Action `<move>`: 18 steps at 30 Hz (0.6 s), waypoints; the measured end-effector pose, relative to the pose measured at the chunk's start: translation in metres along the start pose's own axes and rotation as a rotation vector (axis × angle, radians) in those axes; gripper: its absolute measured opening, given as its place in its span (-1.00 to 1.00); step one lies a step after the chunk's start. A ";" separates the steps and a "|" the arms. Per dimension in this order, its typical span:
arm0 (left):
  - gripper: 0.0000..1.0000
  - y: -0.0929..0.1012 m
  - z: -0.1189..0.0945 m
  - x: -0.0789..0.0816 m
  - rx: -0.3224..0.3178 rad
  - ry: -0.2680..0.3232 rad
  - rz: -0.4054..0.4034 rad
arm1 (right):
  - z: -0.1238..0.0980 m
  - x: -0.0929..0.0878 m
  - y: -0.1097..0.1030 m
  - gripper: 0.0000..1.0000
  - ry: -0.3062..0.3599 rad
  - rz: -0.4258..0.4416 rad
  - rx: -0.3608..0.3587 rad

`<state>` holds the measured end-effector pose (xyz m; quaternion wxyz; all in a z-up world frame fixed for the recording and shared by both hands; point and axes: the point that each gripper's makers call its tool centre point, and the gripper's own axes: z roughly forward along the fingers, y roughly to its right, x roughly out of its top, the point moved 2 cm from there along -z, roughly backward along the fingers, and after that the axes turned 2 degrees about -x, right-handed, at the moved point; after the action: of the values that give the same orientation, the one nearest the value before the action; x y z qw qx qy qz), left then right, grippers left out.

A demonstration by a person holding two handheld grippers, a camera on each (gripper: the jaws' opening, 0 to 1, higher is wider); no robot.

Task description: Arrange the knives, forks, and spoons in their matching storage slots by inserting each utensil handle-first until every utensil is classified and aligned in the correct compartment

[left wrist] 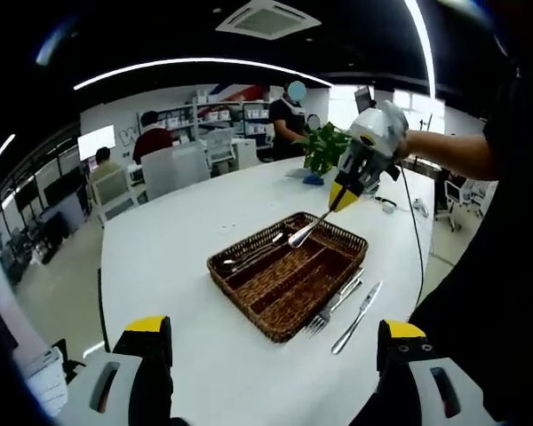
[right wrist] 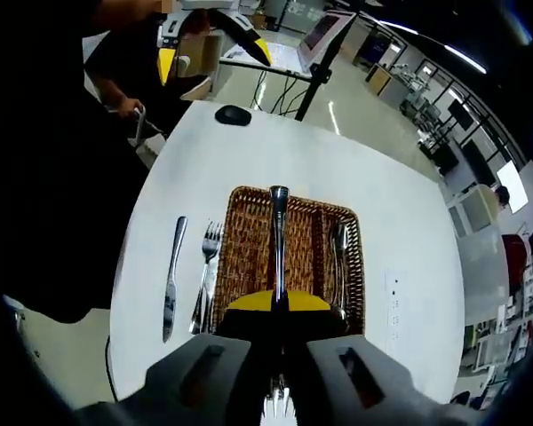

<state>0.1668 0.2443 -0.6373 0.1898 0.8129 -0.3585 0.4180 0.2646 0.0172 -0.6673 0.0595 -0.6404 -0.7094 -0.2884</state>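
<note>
A brown wicker tray (left wrist: 249,304) with lengthwise slots sits mid-table. My right gripper (left wrist: 342,197) enters the left gripper view from the right, shut on a fork (left wrist: 306,229) that slants down over the tray's far end. In the right gripper view that gripper (right wrist: 278,306) clamps the fork (right wrist: 278,231) near its tines, handle pointing forward above the tray (right wrist: 246,240). Spoons (right wrist: 339,240) lie in the right slot. A knife (right wrist: 171,280) and forks (right wrist: 209,266) lie on the table beside the tray. My left gripper (left wrist: 274,346) is open, low at the near table edge, holding nothing.
The round white table (left wrist: 178,231) has a potted plant (left wrist: 324,146) at its far side. A black mouse (right wrist: 233,115) lies beyond the tray. People sit at desks in the back of the office. The person's dark sleeve fills the right side of the left gripper view.
</note>
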 end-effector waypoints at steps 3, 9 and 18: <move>1.00 0.000 0.000 -0.001 -0.011 -0.009 -0.002 | 0.007 0.003 0.013 -1.00 -0.002 -0.004 -0.002; 1.00 -0.002 0.000 0.001 -0.016 -0.012 -0.003 | 0.021 0.003 0.032 -1.00 -0.008 -0.005 -0.010; 1.00 -0.012 0.002 -0.011 -0.037 -0.025 -0.012 | 0.029 0.006 0.055 -1.00 -0.024 -0.011 -0.018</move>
<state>0.1725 0.2560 -0.6473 0.2027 0.8164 -0.3637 0.4001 0.3233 0.0373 -0.6701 0.0435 -0.6406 -0.7108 -0.2874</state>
